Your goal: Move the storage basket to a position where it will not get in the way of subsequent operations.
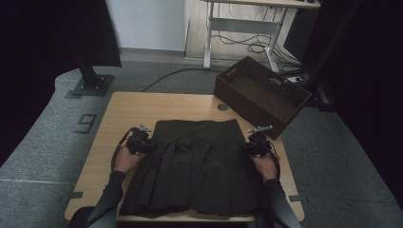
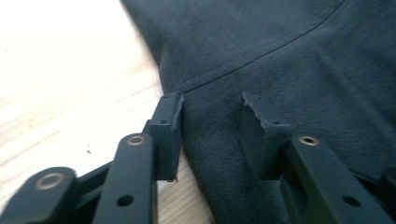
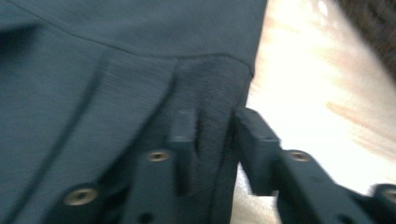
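Observation:
A dark pleated skirt (image 1: pixel 199 161) lies flat on the wooden table (image 1: pixel 142 107), waistband at the far side. My left gripper (image 1: pixel 145 142) sits at the skirt's left edge just below the waistband. In the left gripper view its jaws (image 2: pixel 210 100) stand apart over the skirt (image 2: pixel 280 60), with flat cloth between them and one fingertip (image 2: pixel 170 112) right at the cloth's edge. My right gripper (image 1: pixel 254 145) is at the skirt's right edge. In the right gripper view a raised fold of the skirt (image 3: pixel 93 70) fills the gap between its jaws (image 3: pixel 215 116).
A dark brown woven basket (image 1: pixel 261 95) stands at the table's far right corner, partly over the edge. A round cable hole (image 1: pixel 222 107) sits near the far edge. Bare wood borders the skirt on the left and at the far side.

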